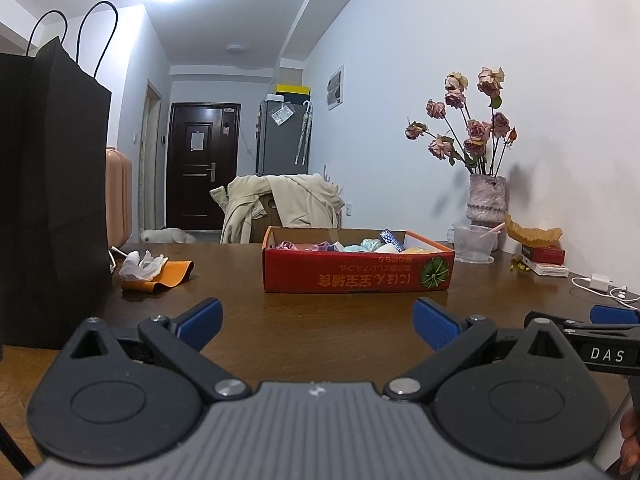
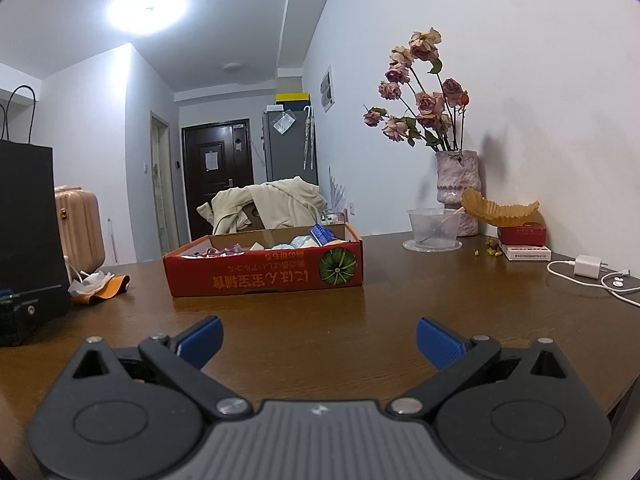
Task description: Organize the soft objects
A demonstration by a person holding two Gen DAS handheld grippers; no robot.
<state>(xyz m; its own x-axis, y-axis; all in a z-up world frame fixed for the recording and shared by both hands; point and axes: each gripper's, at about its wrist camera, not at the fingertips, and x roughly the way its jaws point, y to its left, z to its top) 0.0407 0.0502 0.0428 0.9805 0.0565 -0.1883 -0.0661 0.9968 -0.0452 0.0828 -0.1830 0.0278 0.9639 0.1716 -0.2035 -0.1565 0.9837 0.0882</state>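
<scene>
- Brown wooden table (image 1: 320,320) — both grippers hover low over its near edge, nothing held.
- Shallow red cardboard box with melon print (image 1: 356,270) sits mid-table, well ahead; pastel soft objects (image 1: 340,245) bunched inside, shapes hard to tell.
- Left gripper (image 1: 318,322) — jaws wide apart, empty.
- Right gripper (image 2: 319,340) — jaws spread too, empty.
- Risk: light box may slide or tip if a finger catches its wall; a squashy item could slip from a shallow pinch.

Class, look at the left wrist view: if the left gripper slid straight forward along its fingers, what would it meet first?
Most likely the red cardboard box of soft items. The left gripper is open, with only bare table ahead of it, though depth is hard to judge.
</scene>
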